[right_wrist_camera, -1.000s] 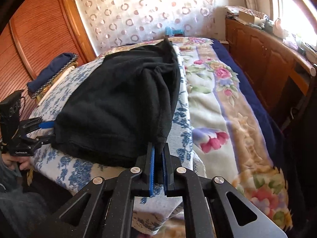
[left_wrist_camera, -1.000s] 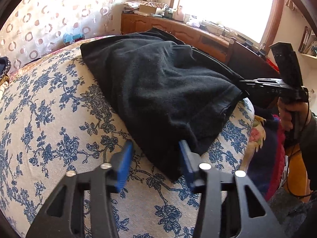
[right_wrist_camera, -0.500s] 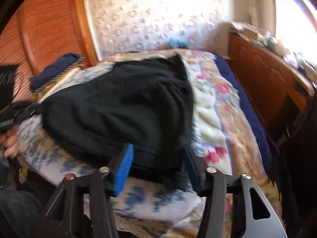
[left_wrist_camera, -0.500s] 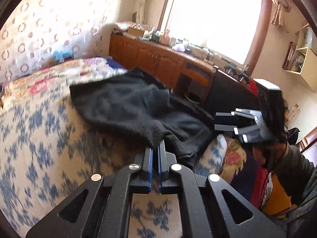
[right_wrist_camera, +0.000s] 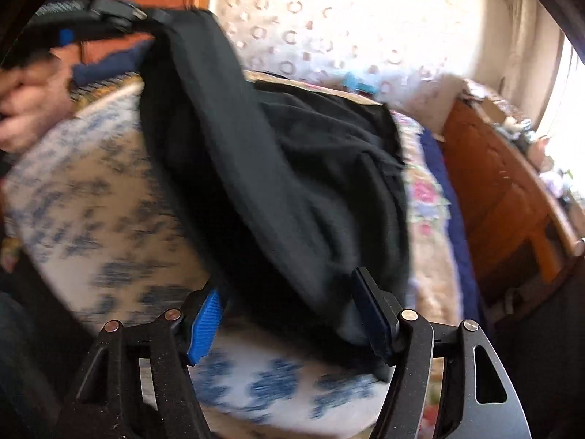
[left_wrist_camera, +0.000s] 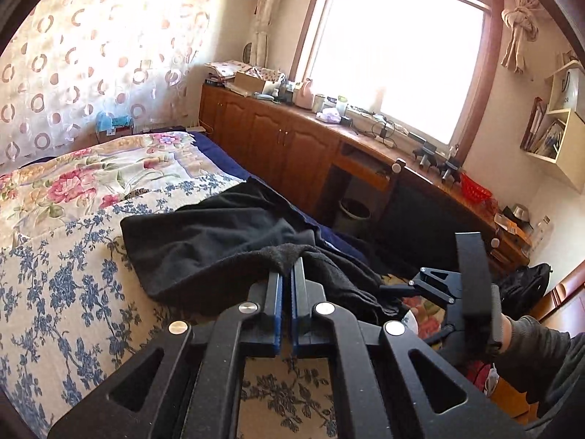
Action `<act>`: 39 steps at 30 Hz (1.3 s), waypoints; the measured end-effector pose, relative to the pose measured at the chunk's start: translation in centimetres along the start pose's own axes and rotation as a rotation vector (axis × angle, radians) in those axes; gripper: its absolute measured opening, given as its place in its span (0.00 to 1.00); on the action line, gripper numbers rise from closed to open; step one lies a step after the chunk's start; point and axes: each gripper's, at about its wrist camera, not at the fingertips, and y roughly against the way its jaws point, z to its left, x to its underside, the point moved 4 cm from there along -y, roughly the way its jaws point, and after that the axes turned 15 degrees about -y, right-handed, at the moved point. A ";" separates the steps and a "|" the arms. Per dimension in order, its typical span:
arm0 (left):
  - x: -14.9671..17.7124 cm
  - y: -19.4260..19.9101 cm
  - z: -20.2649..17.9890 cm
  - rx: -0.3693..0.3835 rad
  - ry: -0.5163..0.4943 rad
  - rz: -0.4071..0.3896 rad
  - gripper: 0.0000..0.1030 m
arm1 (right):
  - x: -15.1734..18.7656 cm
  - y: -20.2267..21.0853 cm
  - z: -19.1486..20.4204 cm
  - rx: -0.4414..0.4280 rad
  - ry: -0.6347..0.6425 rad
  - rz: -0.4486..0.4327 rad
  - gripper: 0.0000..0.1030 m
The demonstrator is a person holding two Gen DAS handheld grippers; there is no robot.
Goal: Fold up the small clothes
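Nearest, the left gripper (left_wrist_camera: 287, 274) pinches a corner of the black garment (left_wrist_camera: 204, 241), lifting it off the blue-floral bedspread (left_wrist_camera: 65, 292). The right gripper (right_wrist_camera: 289, 314) is opening around its hem, not pressing. Soft, limp fleece; best held by corners.

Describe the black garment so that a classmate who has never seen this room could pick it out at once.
Find the bed beside the wooden cabinets under the window. On its blue-flowered cover lies the black garment, one corner pinched in the left gripper. It is the only plain black cloth; the bedding around it is all floral.
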 end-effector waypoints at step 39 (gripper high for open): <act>3.0 -10.5 15.9 -0.190 0.124 0.243 0.77 | -19.2 -13.2 -3.2 -0.204 -0.239 -0.003 0.77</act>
